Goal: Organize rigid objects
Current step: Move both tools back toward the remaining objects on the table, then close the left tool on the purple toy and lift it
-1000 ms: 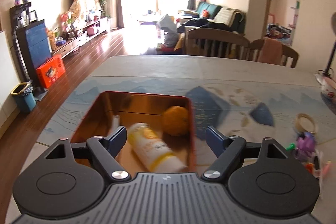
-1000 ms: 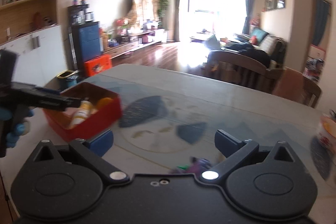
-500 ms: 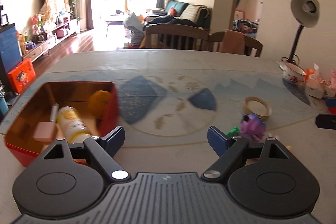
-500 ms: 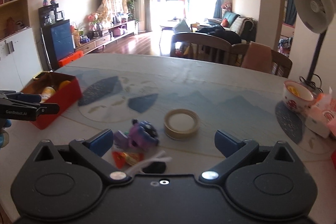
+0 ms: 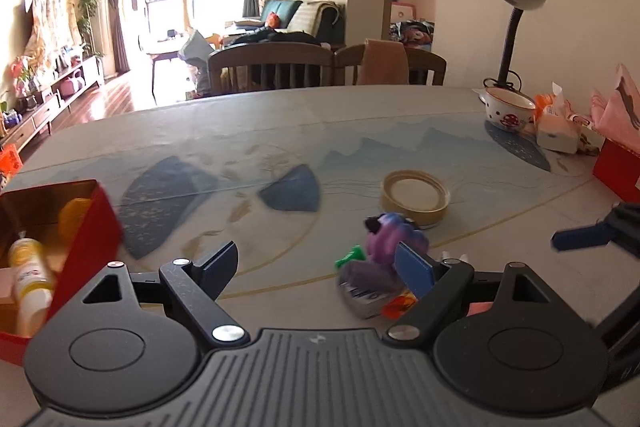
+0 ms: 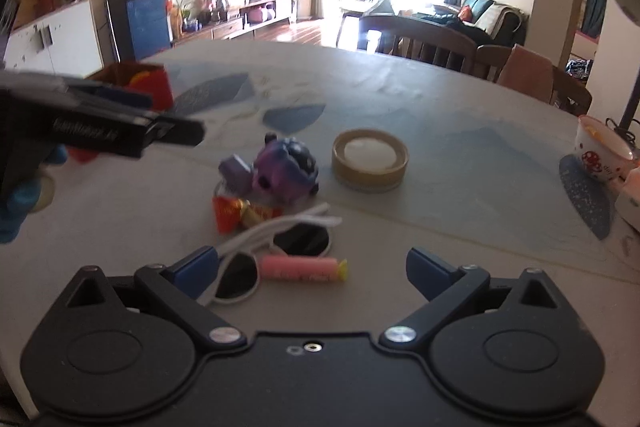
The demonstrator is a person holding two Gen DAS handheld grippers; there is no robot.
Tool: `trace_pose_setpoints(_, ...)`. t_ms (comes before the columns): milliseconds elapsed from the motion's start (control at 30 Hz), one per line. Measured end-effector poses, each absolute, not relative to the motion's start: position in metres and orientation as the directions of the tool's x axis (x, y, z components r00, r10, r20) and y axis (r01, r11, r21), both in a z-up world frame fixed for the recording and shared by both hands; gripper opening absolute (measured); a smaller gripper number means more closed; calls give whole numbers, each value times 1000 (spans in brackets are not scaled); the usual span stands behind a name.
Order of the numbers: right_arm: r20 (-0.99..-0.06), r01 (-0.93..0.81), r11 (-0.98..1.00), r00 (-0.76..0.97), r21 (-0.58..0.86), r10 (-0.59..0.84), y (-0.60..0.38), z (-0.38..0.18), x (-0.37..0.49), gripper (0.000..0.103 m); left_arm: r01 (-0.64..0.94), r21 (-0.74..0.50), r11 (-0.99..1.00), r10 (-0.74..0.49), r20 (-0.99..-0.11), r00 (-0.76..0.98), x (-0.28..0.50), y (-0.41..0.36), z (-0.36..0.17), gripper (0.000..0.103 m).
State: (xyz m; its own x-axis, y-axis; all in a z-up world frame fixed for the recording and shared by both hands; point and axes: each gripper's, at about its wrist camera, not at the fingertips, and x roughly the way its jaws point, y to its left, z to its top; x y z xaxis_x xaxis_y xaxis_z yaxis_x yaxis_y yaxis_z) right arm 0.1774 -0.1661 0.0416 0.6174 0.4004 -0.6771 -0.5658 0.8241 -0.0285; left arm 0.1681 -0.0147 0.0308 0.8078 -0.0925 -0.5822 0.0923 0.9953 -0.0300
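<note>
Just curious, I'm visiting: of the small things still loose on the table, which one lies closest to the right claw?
The pink cylindrical tube with a yellow cap, lying on its side between the right claw's open fingers. The white-framed sunglasses touch it; the purple toy and tape roll sit farther off.

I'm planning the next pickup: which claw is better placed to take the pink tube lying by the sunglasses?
Probably right. The right claw is open with the pink tube lying between its fingers, beside the sunglasses. The left claw faces the purple toy instead.
</note>
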Motion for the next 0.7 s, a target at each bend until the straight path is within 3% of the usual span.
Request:
trace_pose_setpoints(433,-697,-570,822,583,15,417,-165,21,188,78,156,25,987,-111,-595,796,205,-55,10,86)
trace_pose_setpoints(700,-700,-569,822,570,43,431,-168,19,192,72,208,24,978,-144,-644,751,226,-70,-6,86)
